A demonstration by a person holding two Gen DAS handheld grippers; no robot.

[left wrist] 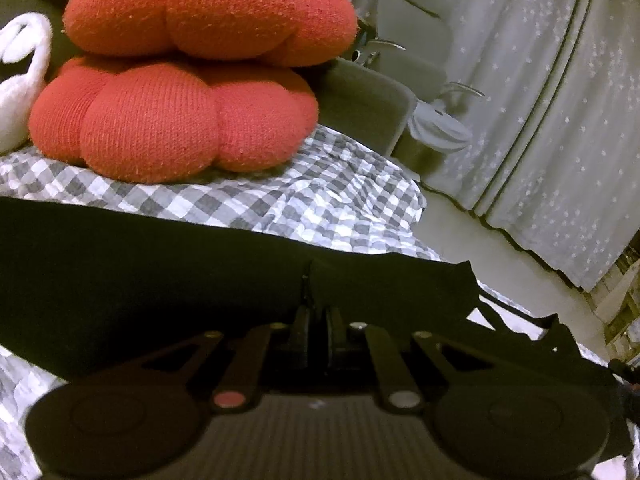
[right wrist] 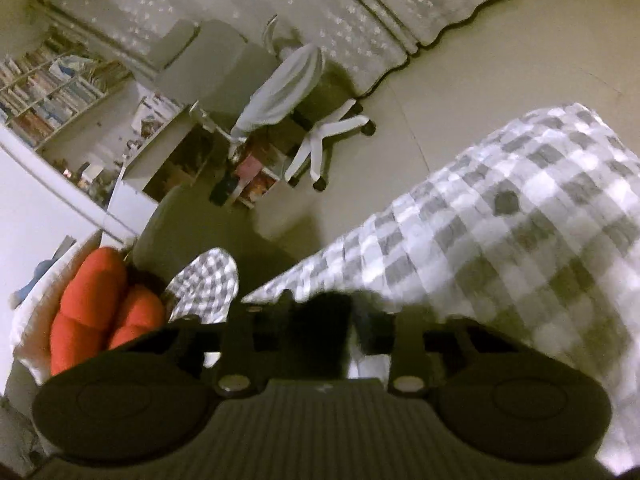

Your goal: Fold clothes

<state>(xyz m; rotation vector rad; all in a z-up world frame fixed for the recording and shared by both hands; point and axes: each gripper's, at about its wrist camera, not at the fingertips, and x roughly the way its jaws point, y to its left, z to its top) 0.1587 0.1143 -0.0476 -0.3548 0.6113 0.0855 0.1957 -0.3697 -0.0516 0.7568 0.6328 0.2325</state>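
Right wrist view is blurry, and the right gripper (right wrist: 344, 320) pinches something dark that is hard to make out. Left gripper (left wrist: 318, 316) is closed on the near edge of the black cloth (left wrist: 160, 280), which lies flat across the checked bed cover (left wrist: 320, 200). Two red cushions (left wrist: 180, 80) sit far behind.

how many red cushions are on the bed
2. One red cushion lies on the checked bedspread beside a white plush toy; the other red cushion is stacked on top of it. More may be hidden behind them.
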